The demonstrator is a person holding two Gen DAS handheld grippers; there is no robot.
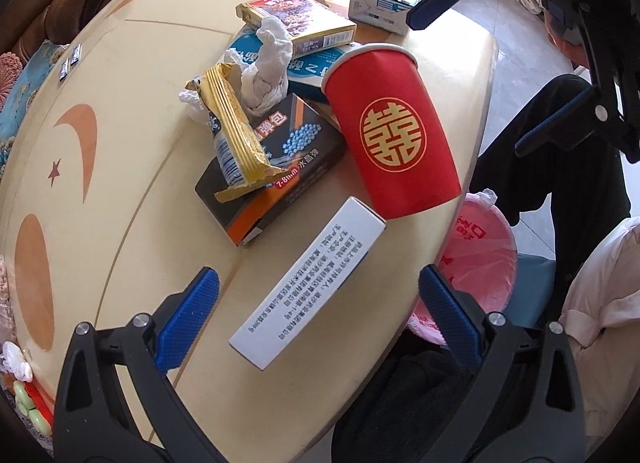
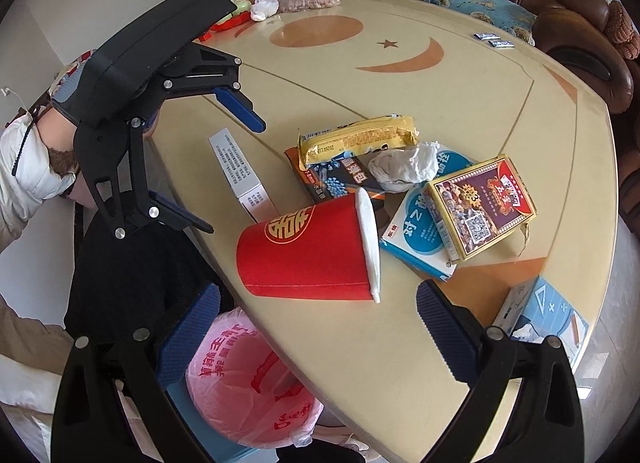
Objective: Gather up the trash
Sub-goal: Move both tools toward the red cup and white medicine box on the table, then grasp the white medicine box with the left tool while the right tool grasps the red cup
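Both grippers (image 1: 318,307) (image 2: 316,327) gape wide (holding nothing) over littered table (image 1: 120,123).

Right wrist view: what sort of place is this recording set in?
Most likely a home living or dining room: a brown leather sofa with cushions curves around a large cream table littered with boxes and a red paper cup, and a bin lined with a pink bag stands beside it.
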